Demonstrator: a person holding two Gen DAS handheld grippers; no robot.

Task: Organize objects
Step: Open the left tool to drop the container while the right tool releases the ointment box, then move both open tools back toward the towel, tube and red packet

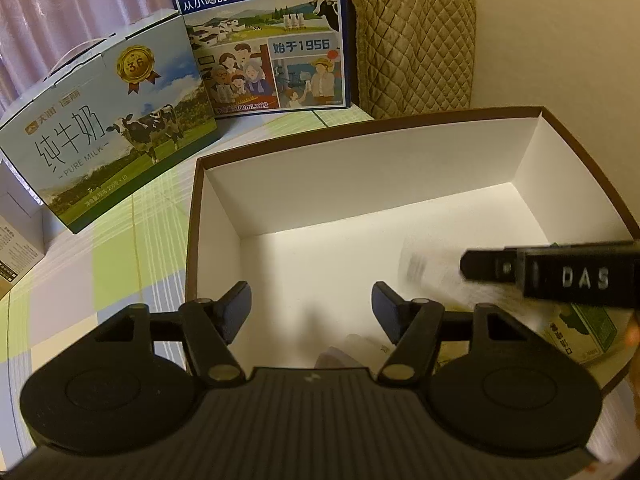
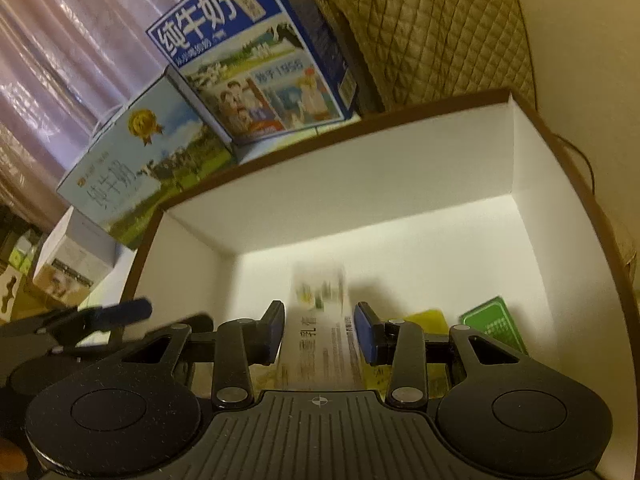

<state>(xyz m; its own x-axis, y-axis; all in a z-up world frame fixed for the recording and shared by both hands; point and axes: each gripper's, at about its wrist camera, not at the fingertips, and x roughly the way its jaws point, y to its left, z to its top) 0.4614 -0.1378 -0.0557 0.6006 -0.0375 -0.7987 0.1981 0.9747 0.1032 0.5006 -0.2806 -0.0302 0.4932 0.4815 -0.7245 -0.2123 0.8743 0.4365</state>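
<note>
1. Bench (image 1: 120,248), covered in a checked cloth, carries everything; ahead of both grippers and to their left stand two big milk cases, the pale-blue one (image 1: 108,140) nearer and the dark-blue one (image 1: 264,36) beyond it.
2. Directly ahead of and below both grippers sits the open box (image 1: 360,192), brown outside and white inside, its floor mostly bare.
3. Right gripper (image 2: 318,332) reaches down into the box with a slim white carton (image 2: 320,320) between its fingers; the pads look pressed to the carton's two sides, so I judge it gripped. The carton's long axis runs straight forward, along the fingers.
4. Left gripper (image 1: 312,308) hovers over the near edge of the box, spread wide with nothing between its fingers. The right one is clearly the nearer to the carton.
5. Just right of the held carton, on the box floor, lie a yellow pack (image 2: 424,318) and a green carton (image 2: 496,324); likely the white carton goes down beside them.
</note>
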